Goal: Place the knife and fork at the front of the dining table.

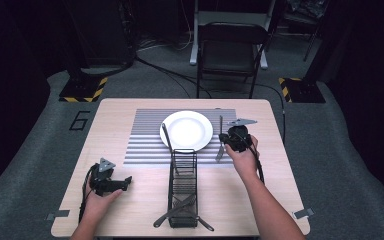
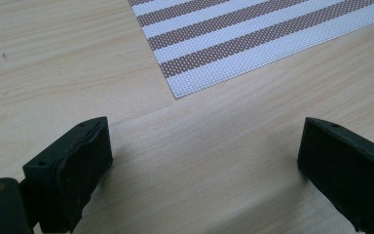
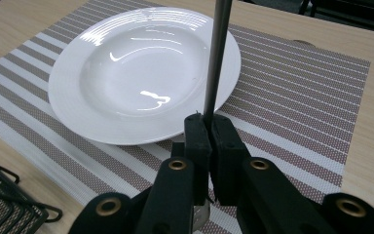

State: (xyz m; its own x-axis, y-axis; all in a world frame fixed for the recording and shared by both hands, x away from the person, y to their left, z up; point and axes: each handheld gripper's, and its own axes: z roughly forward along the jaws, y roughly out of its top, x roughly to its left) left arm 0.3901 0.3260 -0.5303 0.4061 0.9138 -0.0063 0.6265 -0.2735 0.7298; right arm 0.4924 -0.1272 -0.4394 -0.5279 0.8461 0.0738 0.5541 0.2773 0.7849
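High view: fixed above the near table (image 1: 130, 215) edge, facing forward and down, whole tabletop in frame. Left gripper view: very close to the wood, facing the striped placemat (image 2: 253, 44) corner at 12 o'clock. Right gripper view: close and low, facing the white plate (image 3: 141, 73) at 11 o'clock. All three views share the placemat.

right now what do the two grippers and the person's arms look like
Both grippers, left and right, are black, each topped by a grey three-cornered plate and trailing a black cable. Their jaws are chunky black blocks on black arms with brass-coloured screw holes. The forearms are bare, no sleeves in view.
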